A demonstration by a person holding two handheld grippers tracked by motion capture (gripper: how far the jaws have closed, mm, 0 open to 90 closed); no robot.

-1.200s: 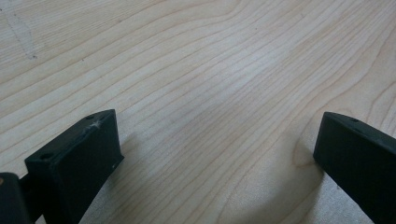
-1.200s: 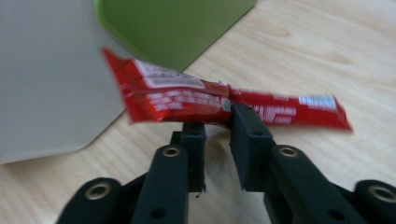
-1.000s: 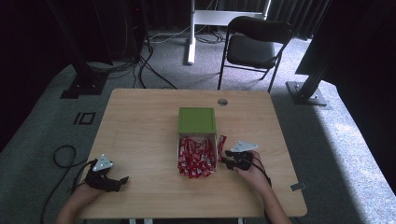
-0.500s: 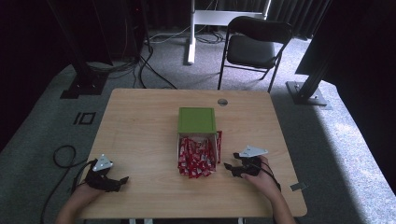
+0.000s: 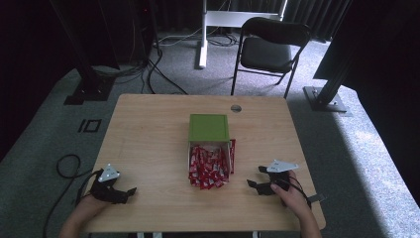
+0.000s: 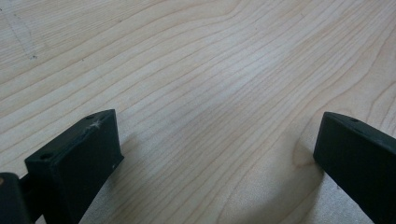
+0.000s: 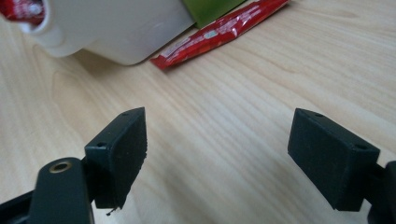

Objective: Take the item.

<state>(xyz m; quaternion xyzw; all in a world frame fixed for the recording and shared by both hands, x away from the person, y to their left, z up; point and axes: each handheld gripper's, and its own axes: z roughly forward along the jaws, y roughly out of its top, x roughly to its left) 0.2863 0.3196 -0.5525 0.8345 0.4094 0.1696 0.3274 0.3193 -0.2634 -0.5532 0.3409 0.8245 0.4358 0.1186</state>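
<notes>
1. Hovering my right gripper (image 5: pixel 258 179) at about 3 o'clock of the heap of glossy red foil sachets (image 5: pixel 210 166), jaws wide apart and empty; I judge the reach for a sachet is the step in hand.
2. Resting my left gripper (image 5: pixel 128 193) low at 8 o'clock on the pale wooden table (image 5: pixel 148 129), spread wide, holding nothing.
3. Next, I'd steer toward the single red sachet (image 7: pixel 219 33) lying flat beside the white tub under the green square lid (image 5: pixel 208 128), pinching its thin edge.

Left gripper (image 6: pixel 215 154): jaws spread wide, nothing between them. Both black pads sit low over bare light wood tabletop (image 6: pixel 196 70), grain running diagonally.
</notes>
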